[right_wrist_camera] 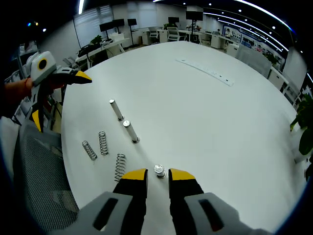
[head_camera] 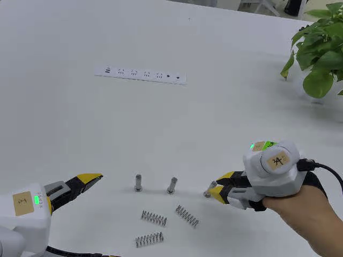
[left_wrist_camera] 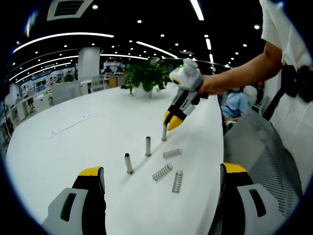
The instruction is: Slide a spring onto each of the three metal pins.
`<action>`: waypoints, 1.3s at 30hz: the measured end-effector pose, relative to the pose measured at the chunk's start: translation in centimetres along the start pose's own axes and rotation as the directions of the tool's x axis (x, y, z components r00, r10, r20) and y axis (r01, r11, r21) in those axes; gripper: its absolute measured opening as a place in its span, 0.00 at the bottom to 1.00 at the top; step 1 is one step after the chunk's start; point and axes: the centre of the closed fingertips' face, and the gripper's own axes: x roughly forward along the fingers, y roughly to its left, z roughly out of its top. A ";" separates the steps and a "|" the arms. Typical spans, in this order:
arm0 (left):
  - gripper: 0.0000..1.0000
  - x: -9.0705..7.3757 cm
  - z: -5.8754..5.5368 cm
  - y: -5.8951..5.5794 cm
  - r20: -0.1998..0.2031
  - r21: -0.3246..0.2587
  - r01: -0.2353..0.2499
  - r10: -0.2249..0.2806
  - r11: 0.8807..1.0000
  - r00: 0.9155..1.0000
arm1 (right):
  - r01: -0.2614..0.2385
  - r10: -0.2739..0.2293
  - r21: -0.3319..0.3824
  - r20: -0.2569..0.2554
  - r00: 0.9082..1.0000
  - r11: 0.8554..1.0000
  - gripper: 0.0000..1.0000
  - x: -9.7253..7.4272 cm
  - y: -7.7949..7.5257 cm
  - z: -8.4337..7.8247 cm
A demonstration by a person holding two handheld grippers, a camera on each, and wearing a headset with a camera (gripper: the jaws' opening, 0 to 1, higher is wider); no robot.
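Observation:
Three short metal pins stand upright in a row on the white table: left pin [head_camera: 138, 182], middle pin [head_camera: 172, 185], right pin [head_camera: 210, 189]. In front of them lie three loose springs [head_camera: 154, 217], [head_camera: 187, 215], [head_camera: 149, 239]. My right gripper [head_camera: 221, 186] is level with the right pin, jaws slightly apart. In the right gripper view that pin's top [right_wrist_camera: 159, 171] sits just ahead of the gap of the right gripper [right_wrist_camera: 158, 175]. My left gripper [head_camera: 88, 182] hovers left of the pins, and the left gripper [left_wrist_camera: 162, 170] is wide open and empty, facing the pins and springs.
A white power strip [head_camera: 140, 75] lies flat farther back on the table. A potted plant [head_camera: 319, 53] stands at the far right edge. A mesh chair [right_wrist_camera: 44, 186] is beside the table's near edge. A person's hand [head_camera: 305, 211] holds the right gripper.

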 end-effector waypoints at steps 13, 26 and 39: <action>1.00 -0.1 0.4 -0.2 0.001 0.009 -0.003 0.003 1.000 1.000 | -0.003 0.003 -0.008 0.024 1.000 1.000 0.24 -0.6 0.1 0.0; 1.00 -0.2 0.8 -0.6 -0.001 0.019 -0.007 0.007 1.000 1.000 | -0.026 0.028 -0.041 0.068 0.997 0.999 0.37 -1.9 0.2 0.2; 0.98 -0.3 1.0 -1.0 -0.012 0.035 -0.009 0.009 0.999 1.000 | -0.070 0.079 -0.079 0.121 0.989 0.994 0.58 -3.4 0.9 0.0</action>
